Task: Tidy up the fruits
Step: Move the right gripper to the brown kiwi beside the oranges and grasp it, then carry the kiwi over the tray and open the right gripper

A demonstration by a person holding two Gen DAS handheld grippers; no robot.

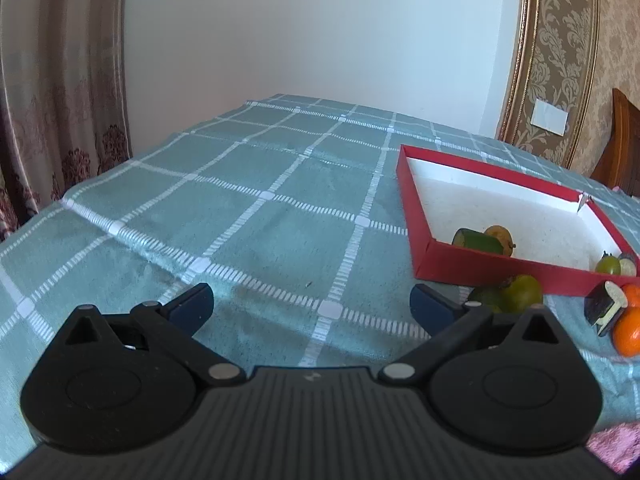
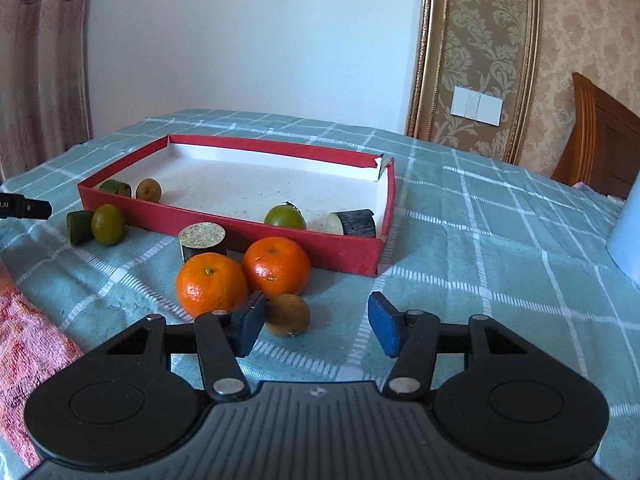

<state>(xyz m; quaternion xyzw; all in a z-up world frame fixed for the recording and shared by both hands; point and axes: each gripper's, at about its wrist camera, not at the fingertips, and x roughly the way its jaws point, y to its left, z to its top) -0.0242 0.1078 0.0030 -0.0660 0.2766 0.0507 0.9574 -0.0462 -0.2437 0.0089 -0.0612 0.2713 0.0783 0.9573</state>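
A red box [image 2: 280,240] with a white inside lies on the checked cloth; it also shows in the left wrist view [image 1: 416,216]. Inside are a cucumber piece [image 2: 116,188], a brown fruit [image 2: 149,189], a green fruit [image 2: 285,217] and an eggplant piece [image 2: 354,222]. In front of it lie two oranges [image 2: 212,284] [image 2: 277,266], a kiwi [image 2: 288,315], an eggplant slice [image 2: 201,240], a green fruit [image 2: 107,225] and a cucumber piece [image 2: 78,227]. My right gripper [image 2: 316,324] is open, with the kiwi just inside its left finger. My left gripper [image 1: 312,304] is open and empty over bare cloth.
A pink towel [image 2: 28,344] lies at the near left. A pale blue object [image 2: 628,228] stands at the right edge. A wooden chair [image 2: 600,140] stands behind the table. A curtain [image 1: 60,80] hangs at the left.
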